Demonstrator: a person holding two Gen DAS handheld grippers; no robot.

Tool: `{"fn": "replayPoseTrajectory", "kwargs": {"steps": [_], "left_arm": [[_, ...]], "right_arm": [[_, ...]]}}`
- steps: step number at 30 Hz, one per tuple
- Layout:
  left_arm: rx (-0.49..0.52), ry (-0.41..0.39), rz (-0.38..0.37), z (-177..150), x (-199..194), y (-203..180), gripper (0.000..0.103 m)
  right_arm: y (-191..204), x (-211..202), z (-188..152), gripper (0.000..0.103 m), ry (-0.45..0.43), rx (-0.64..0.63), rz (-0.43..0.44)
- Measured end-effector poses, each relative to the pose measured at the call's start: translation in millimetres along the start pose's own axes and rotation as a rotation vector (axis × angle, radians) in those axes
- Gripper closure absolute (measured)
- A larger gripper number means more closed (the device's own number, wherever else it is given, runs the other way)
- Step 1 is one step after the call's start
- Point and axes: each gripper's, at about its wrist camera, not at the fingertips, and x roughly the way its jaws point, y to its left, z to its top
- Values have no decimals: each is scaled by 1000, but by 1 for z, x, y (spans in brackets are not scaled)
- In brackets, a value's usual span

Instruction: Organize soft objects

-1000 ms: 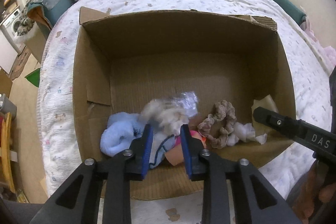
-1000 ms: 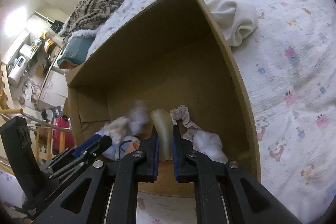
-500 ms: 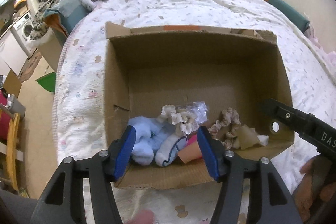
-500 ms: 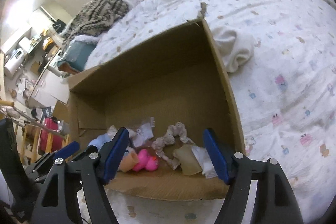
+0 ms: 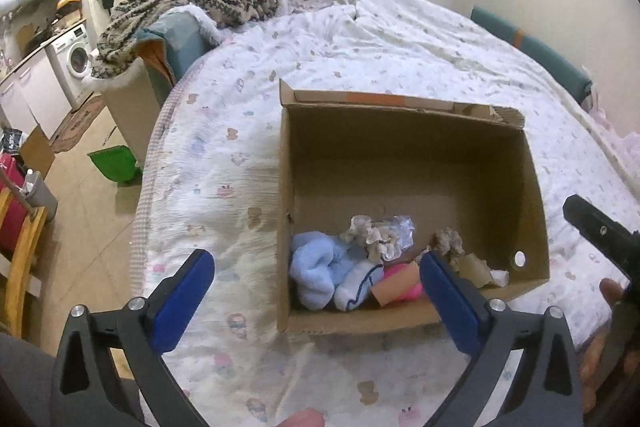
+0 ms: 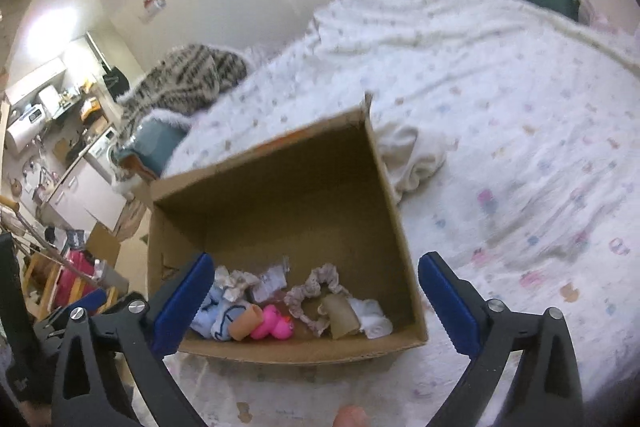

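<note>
Cardboard box on bed: socks, scrunchies, pink toy. Left gripper, right gripper: jaws just opened, spread wide, nothing between.

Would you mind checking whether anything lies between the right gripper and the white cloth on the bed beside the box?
Nothing visible blocks it: the white cloth lies uncovered just outside the cardboard box, and the right gripper is open and empty.
</note>
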Motion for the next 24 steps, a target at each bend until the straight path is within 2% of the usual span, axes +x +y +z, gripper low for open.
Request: {"fn": "replayPoseTrajectory", "kwargs": {"steps": [2, 7, 12, 16, 24], "left_arm": [[-2, -11, 8, -4, -9, 4, 1], [1, -60, 31, -18, -34, 13, 1], [6, -53, 37, -32, -48, 17, 1], [-3, -77, 34, -45, -55, 21, 1], [-70, -15, 8, -59, -41, 26, 1]], "right_arm": [[2, -8, -2, 0, -17, -8, -15], [8, -24, -12, 0, 4, -24, -39], [23, -39, -24, 0, -10, -76, -63], [37, -58, -35, 0, -66, -149, -106], [34, -48, -48, 0, -8, -122, -119]]}}
